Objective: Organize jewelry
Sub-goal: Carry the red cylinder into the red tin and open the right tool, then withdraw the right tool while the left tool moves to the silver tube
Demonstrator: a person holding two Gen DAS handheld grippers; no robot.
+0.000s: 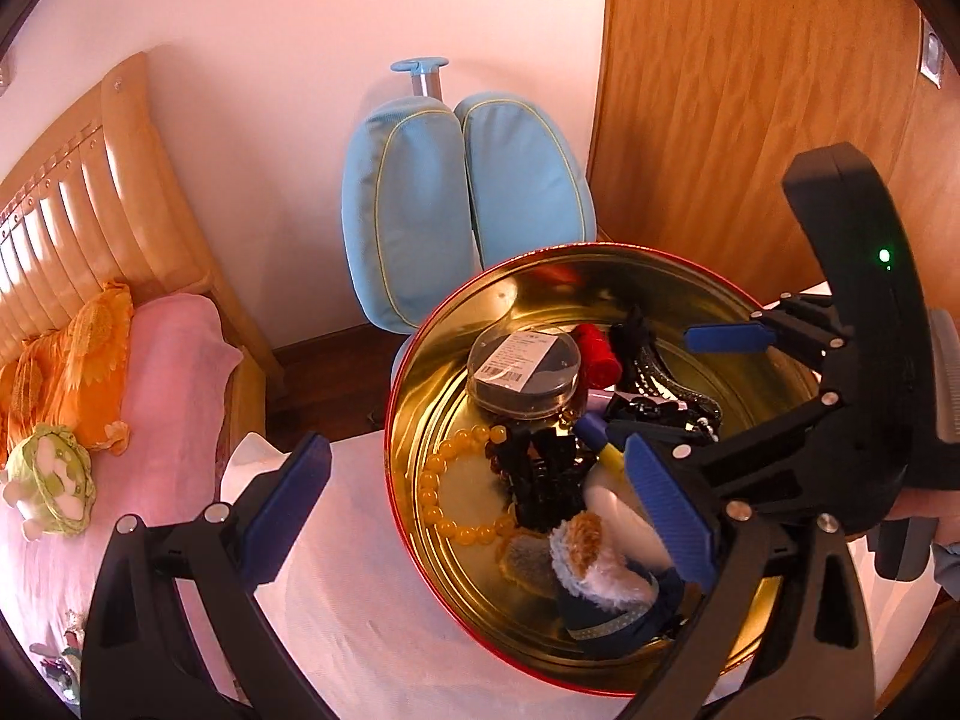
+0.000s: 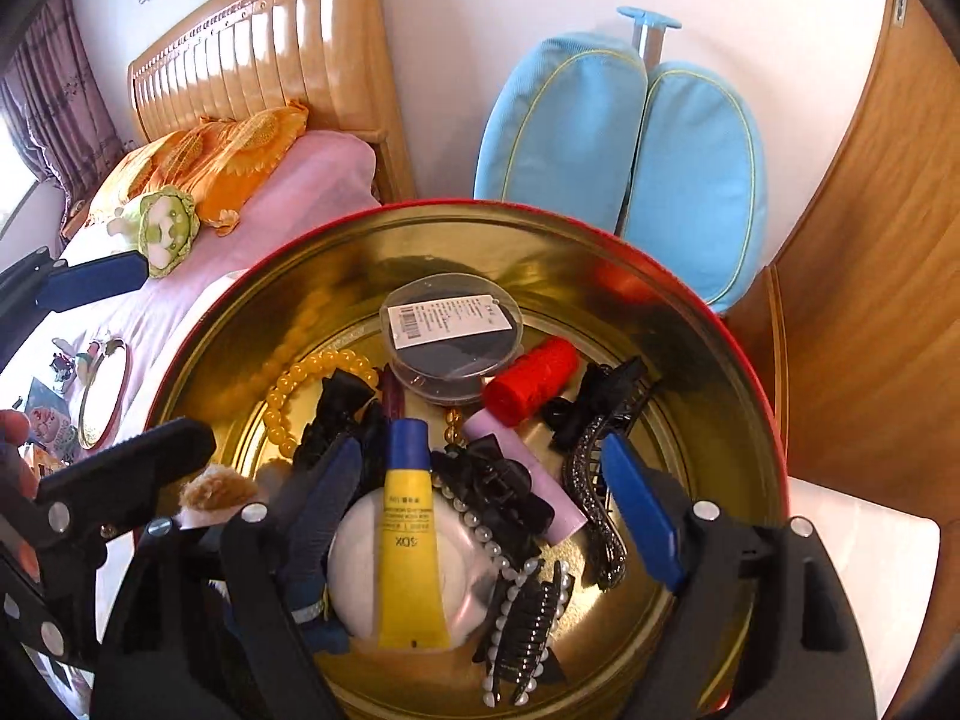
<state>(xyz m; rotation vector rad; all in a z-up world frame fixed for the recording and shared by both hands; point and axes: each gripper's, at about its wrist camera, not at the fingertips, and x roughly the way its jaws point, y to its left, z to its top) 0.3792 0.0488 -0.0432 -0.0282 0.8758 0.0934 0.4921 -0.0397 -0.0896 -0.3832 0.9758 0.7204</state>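
A round tin (image 1: 389, 420) with a red rim (image 2: 600, 234) and a gold inside stands on the white table. It holds a yellow bead bracelet (image 2: 288, 384), a clear round box (image 2: 450, 330), a red roll (image 2: 531, 381), black hair clips (image 2: 498, 486), a pearl clip (image 2: 528, 618), a yellow tube (image 2: 408, 540) and a plush piece (image 1: 594, 564). My right gripper (image 2: 483, 516) hangs open inside the tin, with the tube and a white compact lying between its pads, untouched. My left gripper (image 1: 480, 504) is open wide and straddles the tin's left wall.
A light-blue chair back (image 1: 462, 204) stands behind the tin against the wall. On the left is a bed (image 1: 168, 372) with an orange pillow and a green plush toy. A wooden door (image 1: 750, 90) is on the right. A small round mirror (image 2: 102, 390) lies left of the tin.
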